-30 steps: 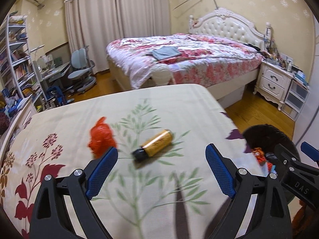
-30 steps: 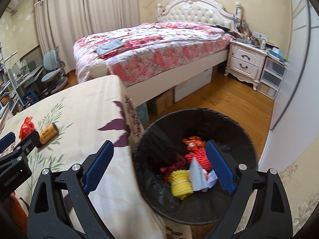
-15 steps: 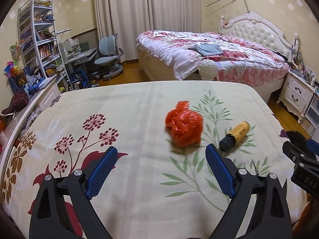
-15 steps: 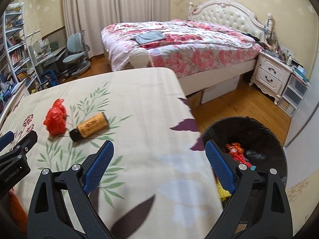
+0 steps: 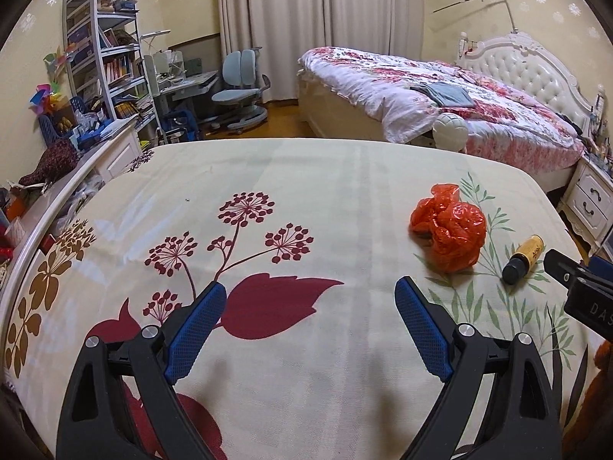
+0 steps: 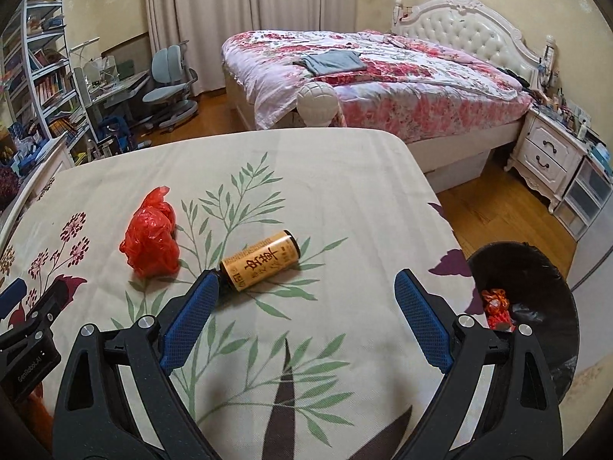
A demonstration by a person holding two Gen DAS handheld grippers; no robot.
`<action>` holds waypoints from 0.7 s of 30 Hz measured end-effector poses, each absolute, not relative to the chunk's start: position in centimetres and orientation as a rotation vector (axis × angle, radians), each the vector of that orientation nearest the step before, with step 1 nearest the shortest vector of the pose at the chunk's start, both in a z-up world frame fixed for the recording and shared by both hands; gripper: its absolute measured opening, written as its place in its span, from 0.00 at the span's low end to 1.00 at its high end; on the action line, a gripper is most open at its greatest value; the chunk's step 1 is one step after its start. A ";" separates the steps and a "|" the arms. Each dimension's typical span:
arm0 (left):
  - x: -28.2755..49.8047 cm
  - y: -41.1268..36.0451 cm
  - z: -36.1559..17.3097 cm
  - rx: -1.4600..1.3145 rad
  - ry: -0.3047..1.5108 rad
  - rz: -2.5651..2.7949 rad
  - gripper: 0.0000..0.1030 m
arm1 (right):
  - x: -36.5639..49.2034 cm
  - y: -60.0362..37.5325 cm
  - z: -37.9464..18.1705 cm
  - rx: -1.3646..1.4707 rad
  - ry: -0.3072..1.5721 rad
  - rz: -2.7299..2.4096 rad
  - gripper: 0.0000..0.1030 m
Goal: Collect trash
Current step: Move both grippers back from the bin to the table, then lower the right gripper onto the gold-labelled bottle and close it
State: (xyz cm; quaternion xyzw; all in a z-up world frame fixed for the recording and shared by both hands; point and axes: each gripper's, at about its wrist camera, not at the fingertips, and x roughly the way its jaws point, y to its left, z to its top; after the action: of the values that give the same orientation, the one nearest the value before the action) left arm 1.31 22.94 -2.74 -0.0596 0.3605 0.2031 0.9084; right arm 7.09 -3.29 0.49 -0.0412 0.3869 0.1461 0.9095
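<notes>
Evidently both grippers, left gripper (image 5: 306, 314) and right gripper (image 6: 306, 303), hover with jaws apart over the cloth-covered bench (image 6: 345, 176) where the crumpled red plastic bag (image 6: 150, 241) and yellow-labelled cylindrical bottle (image 6: 260, 260) lie side by side, the black-lined round bin (image 6: 536, 306) standing low beside its edge for dropping.

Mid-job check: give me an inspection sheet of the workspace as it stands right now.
Surface: floral tablecloth over the table.
Job's things: crumpled red bag and tan bottle lying side by side, apart; black bin past the table's right edge, trash inside.
Clutter: nothing seen.
Grippers: left gripper and right gripper open, empty.
Cables: nothing seen.
Surroundings: bed, nightstand, desk chair, bookshelf.
</notes>
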 end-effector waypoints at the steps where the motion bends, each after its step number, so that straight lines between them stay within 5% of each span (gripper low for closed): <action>1: 1.3 23.1 -2.8 -0.127 0.746 0.420 0.87 | 7.4 -2.8 0.5 -0.084 0.804 0.302 0.88; 13: 1.7 23.6 -3.4 -0.155 0.765 0.407 0.87 | 9.0 -0.9 -1.1 -0.113 0.858 0.275 0.86; 21: 1.8 23.7 -3.7 -0.162 0.771 0.403 0.87 | 8.7 -1.5 -1.8 -0.101 0.872 0.298 0.68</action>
State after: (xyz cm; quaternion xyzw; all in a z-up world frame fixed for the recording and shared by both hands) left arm 1.85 23.73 -3.67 -0.0786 0.3730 0.1952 0.9037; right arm 8.65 -1.51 -1.83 -0.0486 0.4208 0.1437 0.8944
